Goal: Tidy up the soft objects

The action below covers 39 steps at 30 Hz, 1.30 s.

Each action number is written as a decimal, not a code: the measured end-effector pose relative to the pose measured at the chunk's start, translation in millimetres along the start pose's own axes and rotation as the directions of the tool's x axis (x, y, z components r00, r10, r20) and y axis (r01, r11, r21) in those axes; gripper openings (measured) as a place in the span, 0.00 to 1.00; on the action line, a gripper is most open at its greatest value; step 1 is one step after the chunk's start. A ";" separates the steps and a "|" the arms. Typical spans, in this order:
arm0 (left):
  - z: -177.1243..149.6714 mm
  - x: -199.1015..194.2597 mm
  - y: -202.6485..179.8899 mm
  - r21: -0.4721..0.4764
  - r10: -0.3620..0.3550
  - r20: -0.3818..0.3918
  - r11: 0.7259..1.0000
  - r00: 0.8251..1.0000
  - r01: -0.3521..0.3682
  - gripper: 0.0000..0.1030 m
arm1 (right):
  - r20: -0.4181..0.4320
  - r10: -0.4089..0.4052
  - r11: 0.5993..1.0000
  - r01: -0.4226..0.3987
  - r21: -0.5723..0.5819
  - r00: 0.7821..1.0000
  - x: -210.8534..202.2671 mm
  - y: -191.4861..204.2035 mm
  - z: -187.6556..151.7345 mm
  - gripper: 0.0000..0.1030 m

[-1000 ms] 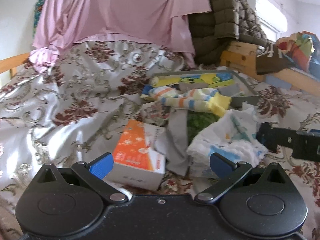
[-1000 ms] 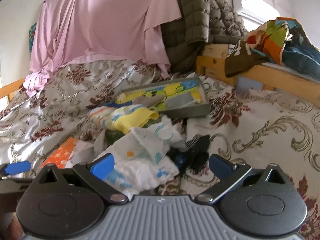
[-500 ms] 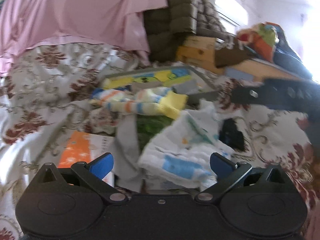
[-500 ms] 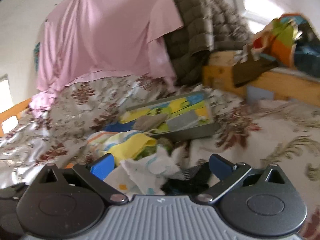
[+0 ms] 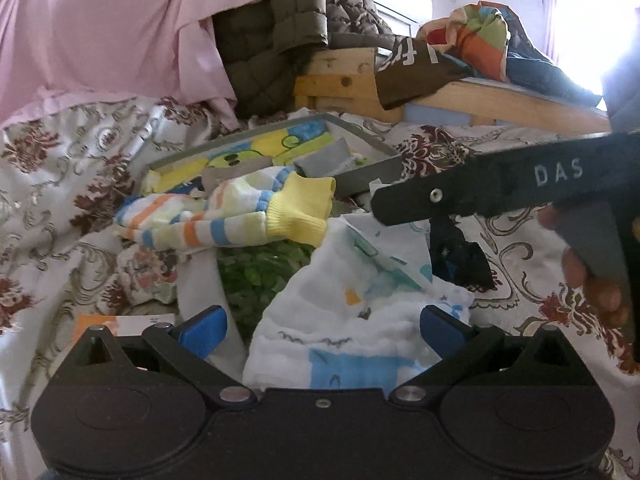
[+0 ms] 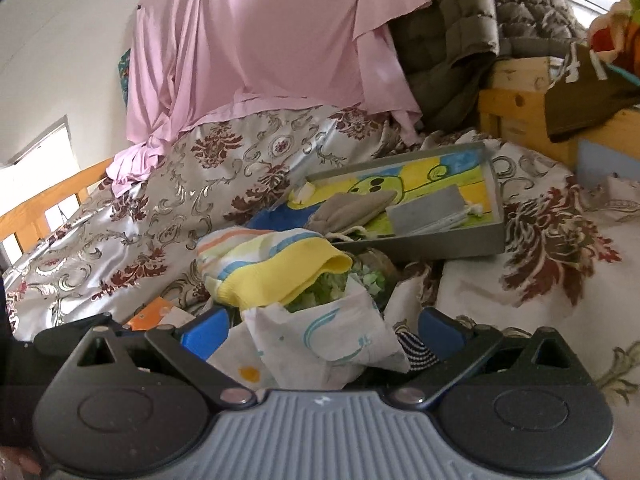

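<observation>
A white printed muslin cloth (image 5: 360,312) lies crumpled on the bed, between the open blue fingers of my left gripper (image 5: 322,326). It also shows in the right wrist view (image 6: 316,340), between the open fingers of my right gripper (image 6: 322,326). A striped garment with a yellow cuff (image 5: 240,212) (image 6: 276,268) lies behind it, over a green patterned cloth (image 5: 256,272). A grey tray (image 5: 372,172) (image 6: 452,240) further back holds folded cloths. A dark sock (image 5: 460,256) lies to the right. The right gripper's body (image 5: 520,188) crosses the left wrist view.
An orange and white box (image 5: 100,322) (image 6: 160,312) sits at the left of the pile. A pink sheet (image 6: 260,40) and a quilted olive jacket (image 5: 296,28) hang at the back. A wooden bed frame (image 5: 480,100) with clothes runs along the right.
My left gripper has swung right, from the orange box to the white muslin cloth. My right gripper has moved forward and left, close over the same cloth. Both stay open.
</observation>
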State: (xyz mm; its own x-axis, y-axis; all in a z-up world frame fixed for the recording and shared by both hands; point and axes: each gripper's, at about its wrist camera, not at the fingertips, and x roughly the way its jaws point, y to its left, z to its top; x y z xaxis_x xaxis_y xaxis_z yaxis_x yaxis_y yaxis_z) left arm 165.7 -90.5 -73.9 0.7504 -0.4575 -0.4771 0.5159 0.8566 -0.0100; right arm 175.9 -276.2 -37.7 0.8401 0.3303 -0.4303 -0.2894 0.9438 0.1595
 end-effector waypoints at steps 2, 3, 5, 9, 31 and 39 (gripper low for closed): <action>2.3 2.7 3.4 -0.009 -0.027 0.005 1.000 1.000 0.027 0.99 | -0.011 0.015 1.000 -0.015 -0.019 1.000 6.6 -0.3 -0.2 1.00; 3.1 3.8 4.8 -0.011 -0.040 0.006 0.999 0.999 0.040 0.99 | -0.017 0.022 0.999 -0.022 -0.029 1.000 9.4 -0.3 -0.3 1.00; 5.6 8.2 7.1 -0.010 -0.080 -0.008 0.997 0.997 0.080 0.99 | -0.032 0.040 0.998 -0.041 -0.039 0.999 14.7 -0.5 -0.8 1.00; 7.0 14.8 7.8 0.007 -0.115 -0.028 0.993 0.993 0.115 0.99 | -0.062 0.048 0.997 -0.051 -0.051 0.997 23.2 0.6 -3.4 1.00; 10.5 16.5 14.2 -0.123 -0.196 -0.090 0.975 0.976 0.185 0.69 | -0.073 0.076 0.997 -0.074 0.024 0.994 23.9 -6.7 -8.8 0.85; 7.2 19.2 12.5 -0.124 -0.208 -0.111 0.973 0.972 0.194 0.52 | -0.066 0.075 0.997 -0.074 0.026 0.995 22.7 -5.7 -8.9 0.80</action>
State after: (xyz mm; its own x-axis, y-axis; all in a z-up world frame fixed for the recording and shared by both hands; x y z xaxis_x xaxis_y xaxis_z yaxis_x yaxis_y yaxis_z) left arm 189.6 -90.2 -76.8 0.5762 -0.5962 -0.5591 0.5963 0.7744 -0.2115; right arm 192.5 -274.0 -56.3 0.7840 0.4003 -0.4745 -0.3384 0.9164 0.2139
